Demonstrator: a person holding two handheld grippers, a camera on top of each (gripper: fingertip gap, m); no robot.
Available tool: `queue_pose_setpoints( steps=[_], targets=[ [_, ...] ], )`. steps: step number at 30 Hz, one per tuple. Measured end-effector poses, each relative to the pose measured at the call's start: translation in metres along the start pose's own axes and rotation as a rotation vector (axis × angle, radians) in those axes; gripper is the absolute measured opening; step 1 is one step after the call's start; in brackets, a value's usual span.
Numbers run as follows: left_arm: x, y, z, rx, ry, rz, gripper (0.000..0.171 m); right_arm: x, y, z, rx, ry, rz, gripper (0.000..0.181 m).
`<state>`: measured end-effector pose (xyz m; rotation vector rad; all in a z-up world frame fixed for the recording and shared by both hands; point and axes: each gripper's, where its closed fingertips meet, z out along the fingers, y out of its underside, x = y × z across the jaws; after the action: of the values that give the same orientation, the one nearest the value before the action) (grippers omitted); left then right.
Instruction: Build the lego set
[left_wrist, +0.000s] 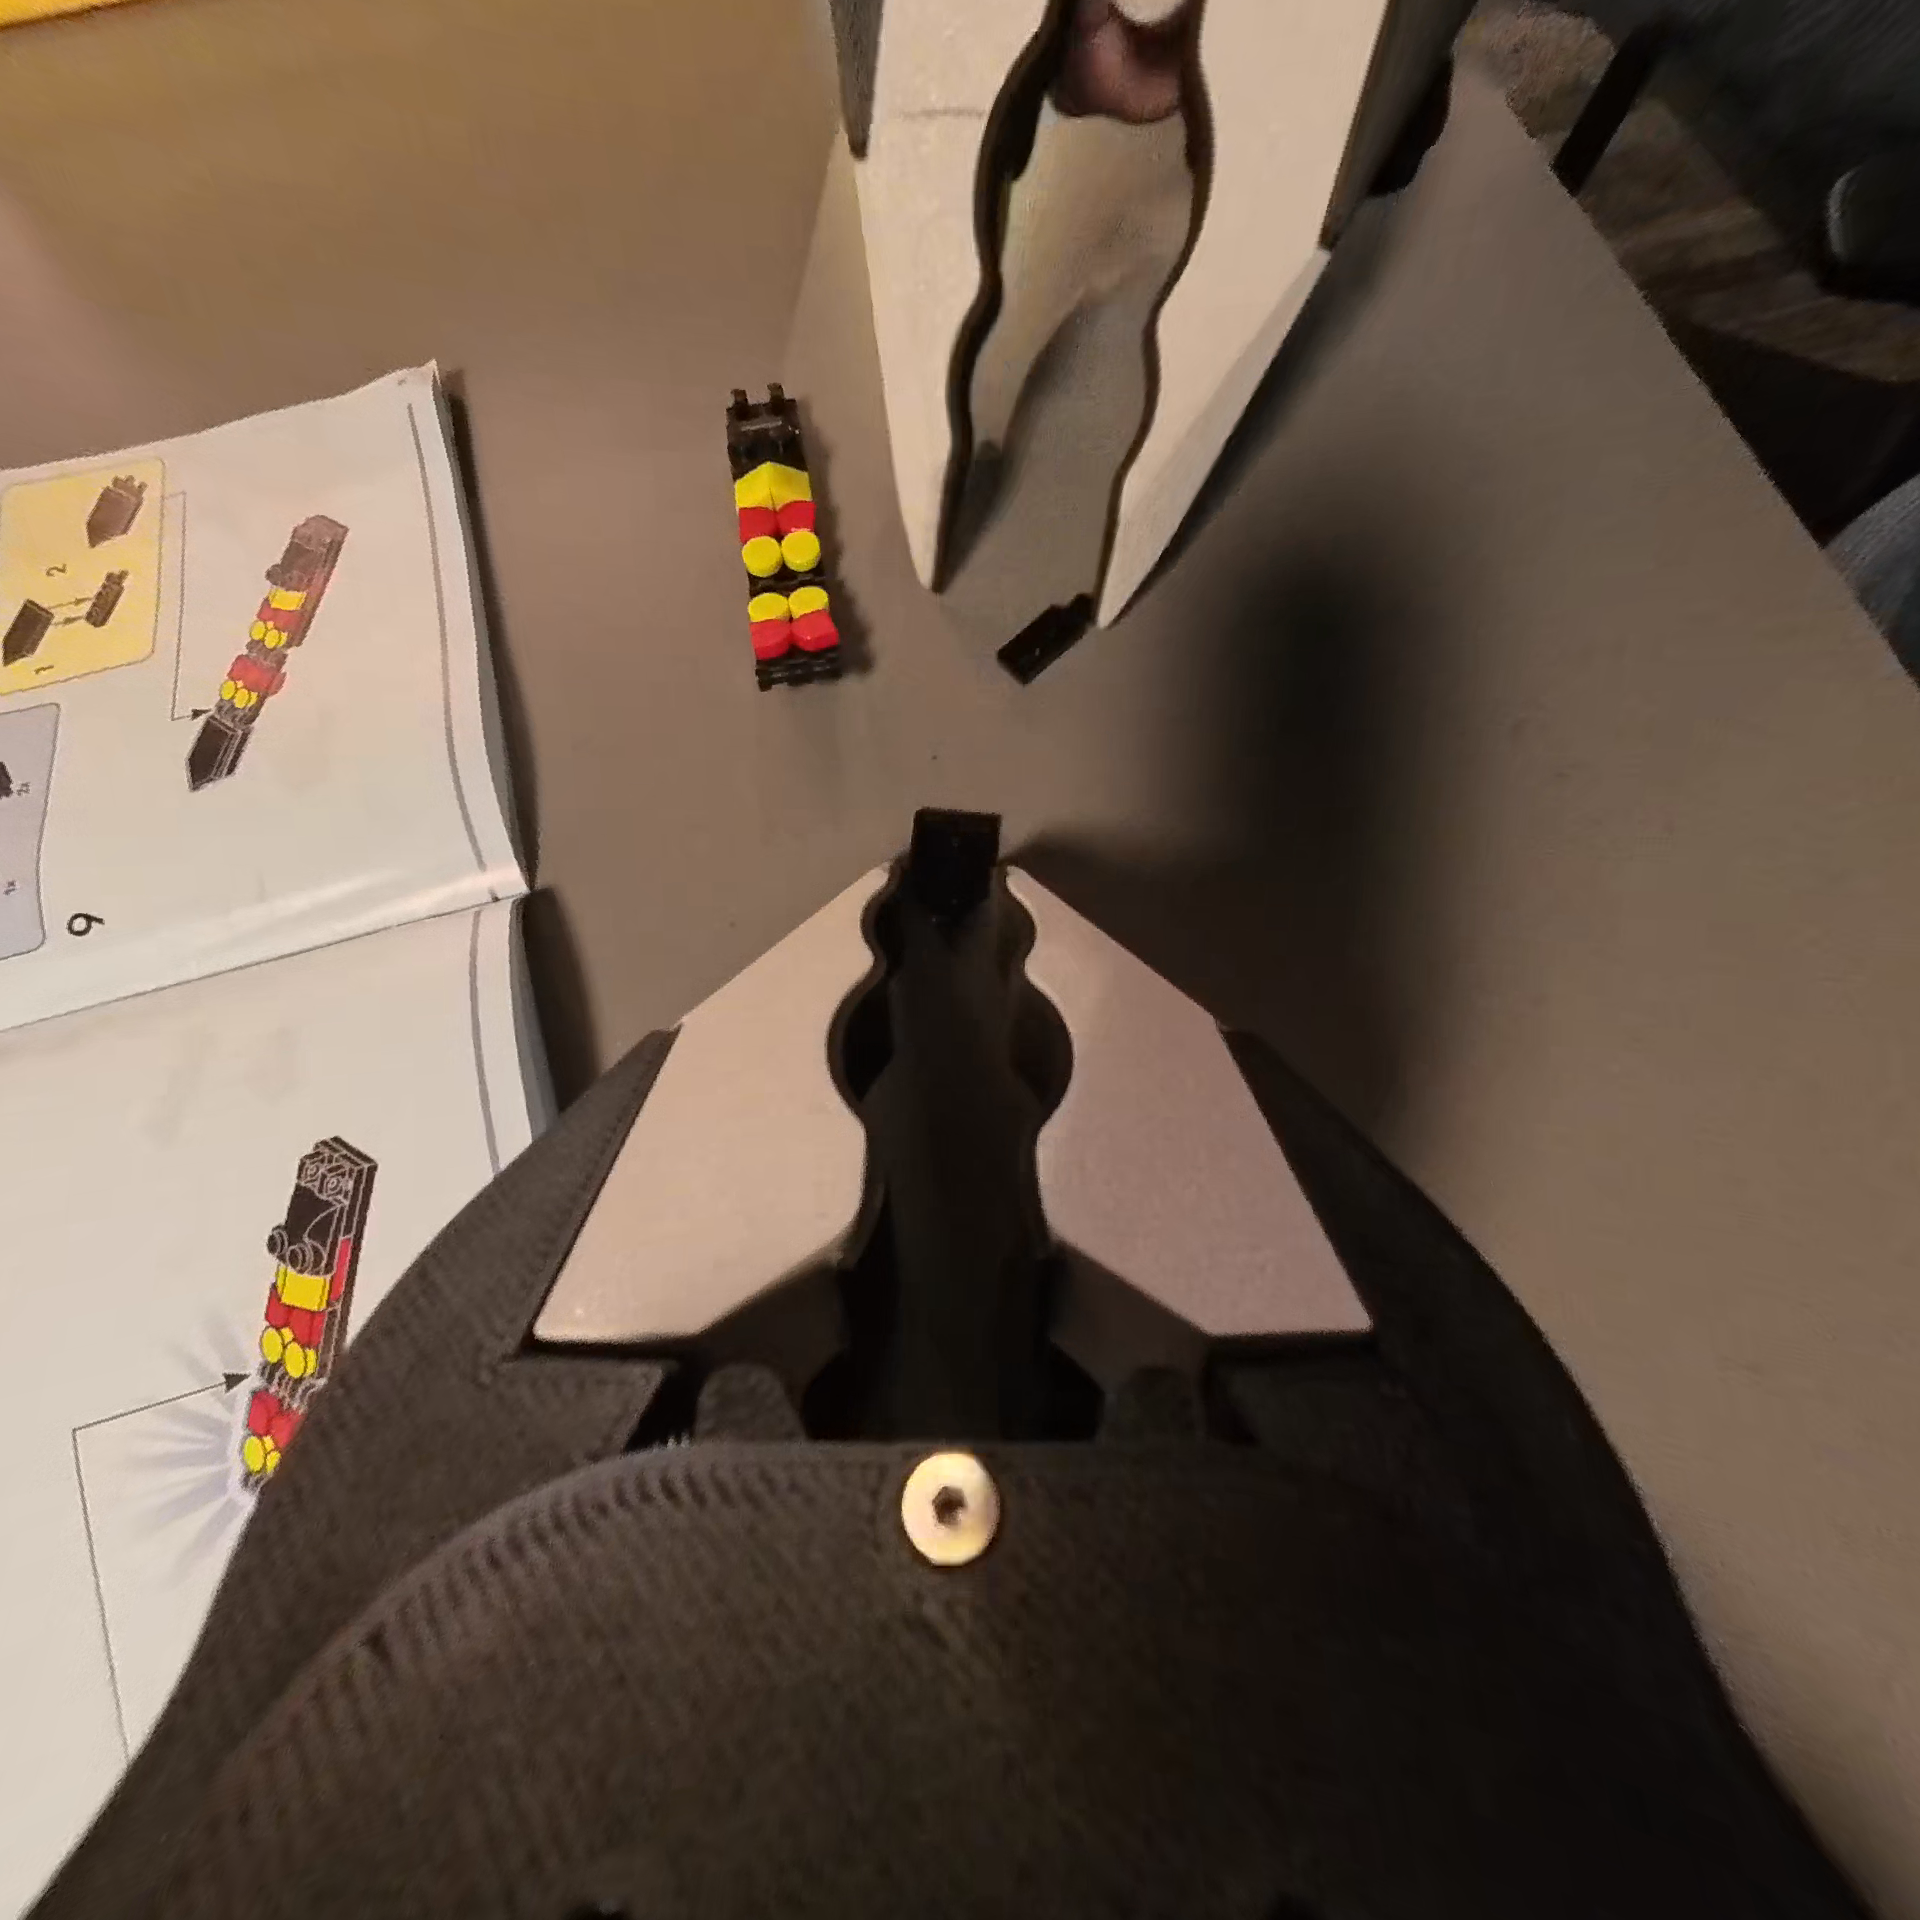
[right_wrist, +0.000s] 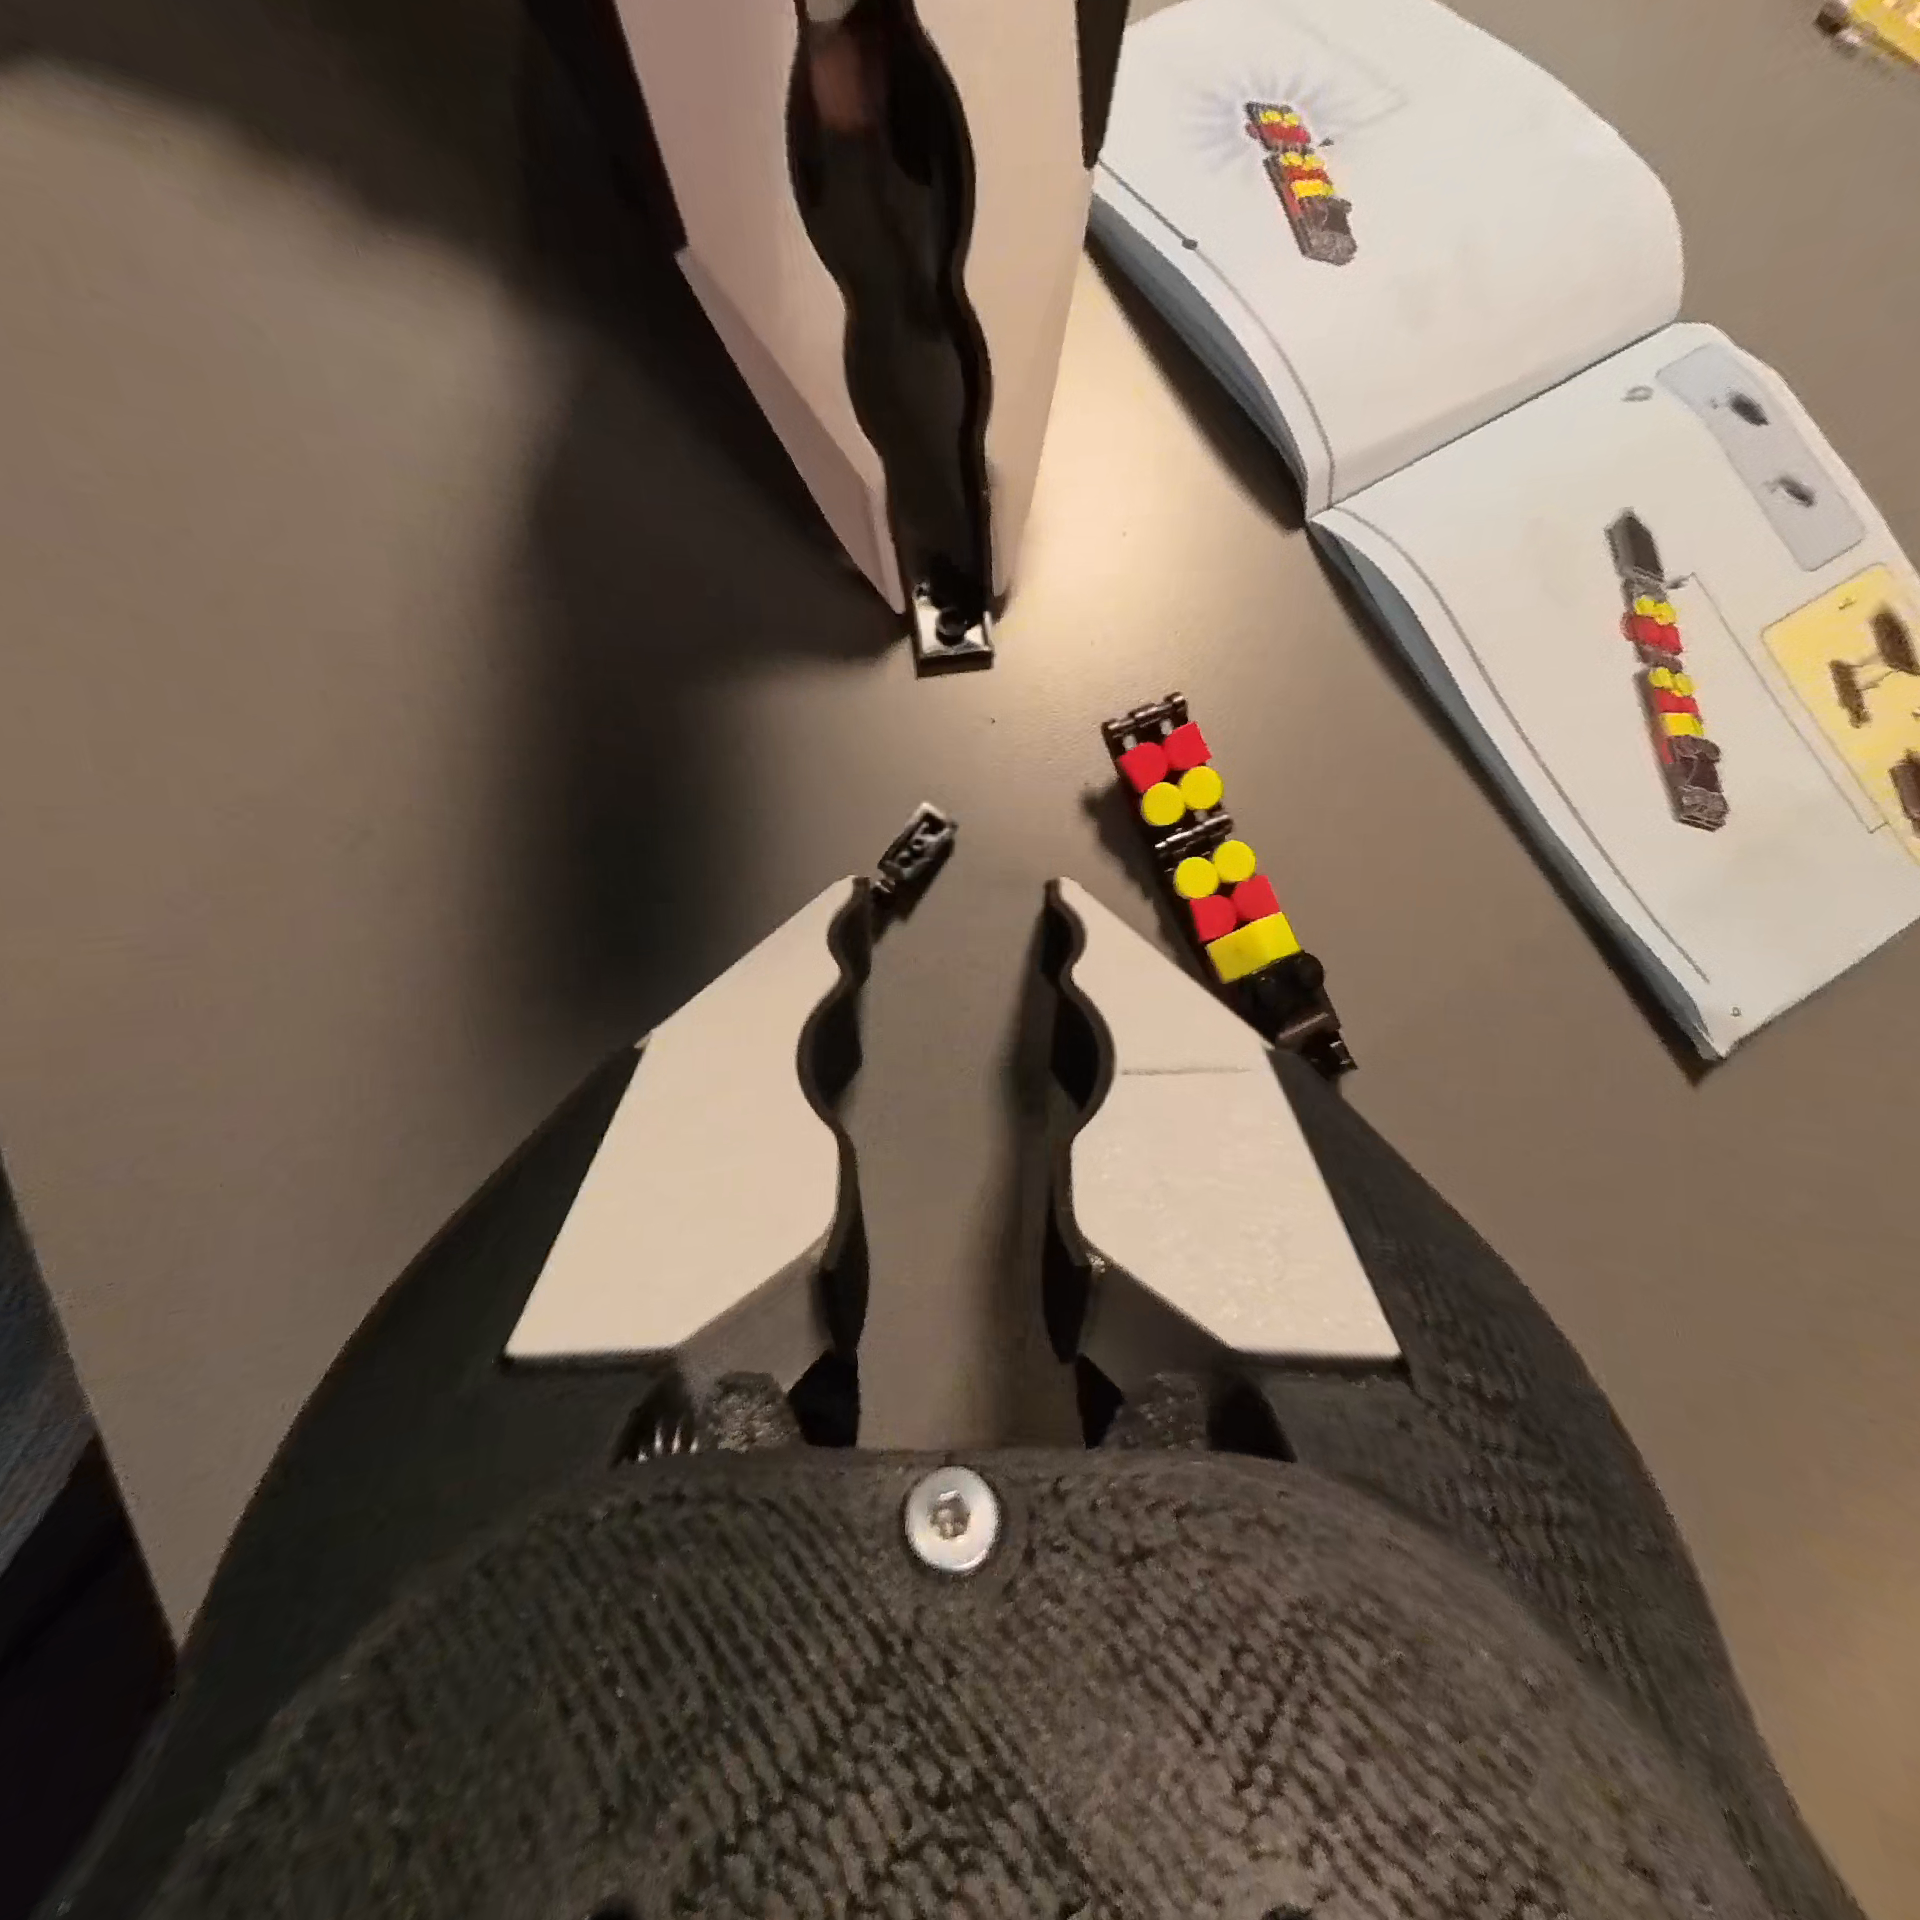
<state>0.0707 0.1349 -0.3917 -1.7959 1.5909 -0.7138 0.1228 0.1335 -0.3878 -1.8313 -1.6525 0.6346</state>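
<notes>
A built strip of black, red and yellow Lego (left_wrist: 790, 551) lies on the grey-brown table (left_wrist: 1403, 883). My left gripper (left_wrist: 956, 871) is shut on a small black piece (left_wrist: 956, 847), held low over the table to the right of the strip. My right gripper (right_wrist: 958, 885) is open, with its jaws apart. A second small black piece (right_wrist: 914, 852) lies on the table at its left fingertip. The strip (right_wrist: 1216, 883) lies just right of its right finger. The two grippers face each other, with the left gripper (right_wrist: 948, 608) and its piece (right_wrist: 951, 632) ahead in the right wrist view.
An open instruction booklet (left_wrist: 239, 727) lies left of the strip; in the right wrist view the booklet (right_wrist: 1558, 582) is on the right. The table edge (left_wrist: 1704, 436) runs along the right, with dark floor beyond. A yellow object (right_wrist: 1870, 16) sits at the far corner. Some 6 cm of space lies between my two pairs of fingers. Between my left fingertips and the yellow object (right_wrist: 1870, 16) there is roughly 25 cm.
</notes>
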Motion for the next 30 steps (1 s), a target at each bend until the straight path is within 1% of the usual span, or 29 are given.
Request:
queue_pose_setpoints(
  steps=[2, 4, 6, 7, 8, 10, 11, 12, 14, 16, 18, 19, 21, 24, 26, 27, 28, 30],
  targets=[
    [0.000, 0.000, 0.000, 0.001, -0.007, 0.009, 0.015, 0.002, -0.008, -0.005, 0.039, 0.050, -0.021, 0.037],
    [0.002, -0.001, -0.001, 0.006, -0.003, 0.019, 0.015, 0.000, -0.027, -0.007, 0.148, 0.098, -0.084, 0.036],
    [0.007, -0.004, -0.002, 0.028, 0.018, 0.019, 0.015, -0.009, -0.046, -0.007, 0.254, 0.172, -0.265, 0.035],
    [0.010, -0.007, -0.003, 0.044, 0.036, 0.006, 0.015, -0.012, -0.051, -0.006, 0.273, 0.239, -0.386, 0.031],
    [0.013, -0.010, -0.004, 0.060, 0.056, -0.008, 0.015, -0.014, -0.054, -0.004, 0.265, 0.319, -0.510, 0.029],
    [0.017, -0.013, -0.006, 0.080, 0.084, -0.029, 0.015, -0.018, -0.054, 0.001, 0.216, 0.432, -0.734, 0.025],
    [0.018, -0.014, -0.007, 0.086, 0.089, -0.036, 0.015, -0.021, -0.053, 0.005, 0.193, 0.467, -0.809, 0.025],
    [0.018, -0.014, -0.008, 0.090, 0.095, -0.040, 0.015, -0.024, -0.050, 0.010, 0.173, 0.469, -0.855, 0.025],
    [0.019, -0.014, -0.009, 0.097, 0.104, -0.044, 0.015, -0.028, -0.045, 0.019, 0.149, 0.450, -0.878, 0.026],
    [0.022, -0.015, -0.010, 0.110, 0.122, -0.046, 0.015, -0.028, -0.049, 0.020, 0.169, 0.495, -0.932, 0.023],
    [0.025, -0.018, -0.011, 0.126, 0.136, -0.050, 0.015, -0.024, -0.051, 0.020, 0.151, 0.568, -1.008, 0.015],
    [0.026, -0.019, -0.012, 0.134, 0.142, -0.050, 0.015, -0.022, -0.052, 0.020, 0.137, 0.607, -1.046, 0.006],
    [0.027, -0.022, -0.014, 0.154, 0.140, -0.052, 0.015, -0.022, -0.054, 0.018, 0.142, 0.658, -1.103, 0.002],
    [0.029, -0.029, -0.019, 0.214, 0.151, -0.083, 0.015, -0.024, -0.059, 0.011, 0.189, 0.720, -1.133, 0.000],
    [0.031, -0.033, -0.020, 0.246, 0.149, -0.095, 0.030, -0.025, -0.067, 0.003, 0.247, 0.768, -1.139, 0.001],
    [0.033, -0.035, -0.019, 0.252, 0.149, -0.096, 0.032, -0.026, -0.071, -0.001, 0.274, 0.795, -1.141, 0.000],
    [0.036, -0.039, -0.018, 0.269, 0.152, -0.092, 0.032, -0.026, -0.075, -0.006, 0.299, 0.819, -1.142, 0.000],
    [0.039, -0.054, -0.023, 0.369, 0.141, -0.088, 0.024, -0.025, -0.082, -0.016, 0.342, 0.878, -1.136, 0.000]
  ],
)
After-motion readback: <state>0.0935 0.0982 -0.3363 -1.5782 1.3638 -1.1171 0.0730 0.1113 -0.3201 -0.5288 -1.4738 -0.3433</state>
